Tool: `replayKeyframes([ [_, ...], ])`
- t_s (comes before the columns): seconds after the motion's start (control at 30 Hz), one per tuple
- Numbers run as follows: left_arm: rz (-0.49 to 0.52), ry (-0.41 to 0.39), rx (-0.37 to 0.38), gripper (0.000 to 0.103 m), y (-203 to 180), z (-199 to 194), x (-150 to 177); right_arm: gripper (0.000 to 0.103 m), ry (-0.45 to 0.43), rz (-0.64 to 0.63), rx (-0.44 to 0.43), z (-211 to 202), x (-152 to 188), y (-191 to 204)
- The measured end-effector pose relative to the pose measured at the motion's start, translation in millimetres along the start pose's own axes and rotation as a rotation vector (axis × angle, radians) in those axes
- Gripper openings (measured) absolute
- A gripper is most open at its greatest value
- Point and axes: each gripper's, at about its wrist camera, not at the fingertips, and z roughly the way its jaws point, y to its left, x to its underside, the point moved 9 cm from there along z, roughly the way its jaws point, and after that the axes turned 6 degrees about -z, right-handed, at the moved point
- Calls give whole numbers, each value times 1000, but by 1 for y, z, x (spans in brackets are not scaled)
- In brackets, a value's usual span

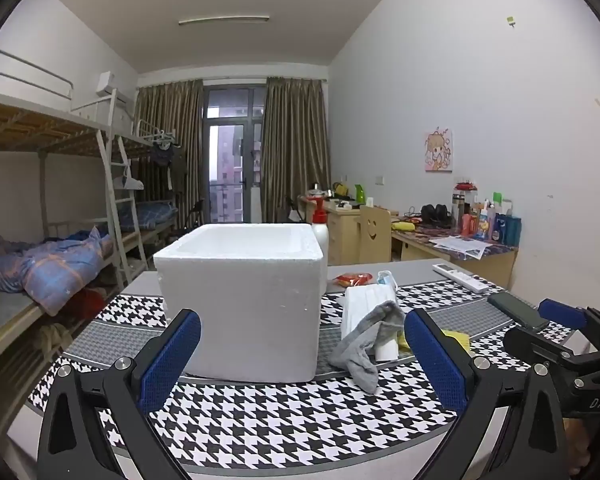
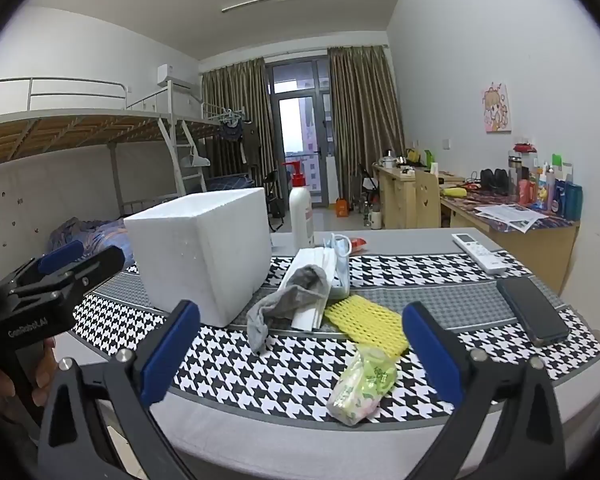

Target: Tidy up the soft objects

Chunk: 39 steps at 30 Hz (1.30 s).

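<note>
A white foam box (image 1: pixel 240 300) (image 2: pixel 200 256) stands open-topped on the houndstooth mat. Right of it lie a grey sock (image 1: pixel 364 340) (image 2: pixel 288 300) draped over a white pack of masks (image 1: pixel 366 300) (image 2: pixel 314 264), a blue face mask (image 2: pixel 340 252), a yellow foam net (image 2: pixel 368 320) and a green tissue packet (image 2: pixel 364 384). My left gripper (image 1: pixel 304 360) is open and empty in front of the box. My right gripper (image 2: pixel 300 356) is open and empty, near the tissue packet and the sock.
A black phone (image 2: pixel 532 308) (image 1: pixel 516 310) and a white remote (image 2: pixel 478 252) (image 1: pixel 460 276) lie at the right. A white pump bottle (image 2: pixel 302 208) stands behind the box, a red packet (image 1: pixel 352 279) beside it. Bunk beds stand left, desks right.
</note>
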Motion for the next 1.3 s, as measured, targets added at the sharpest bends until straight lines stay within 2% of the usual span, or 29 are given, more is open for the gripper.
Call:
replayKeyframes([
  [0.73, 28, -3, -1, 102, -7, -5, -3, 102, -2, -13, 11, -4, -3, -2],
  [1.3, -2, 5, 1, 102, -4, 3, -5, 102, 7, -19, 23, -3, -5, -6],
])
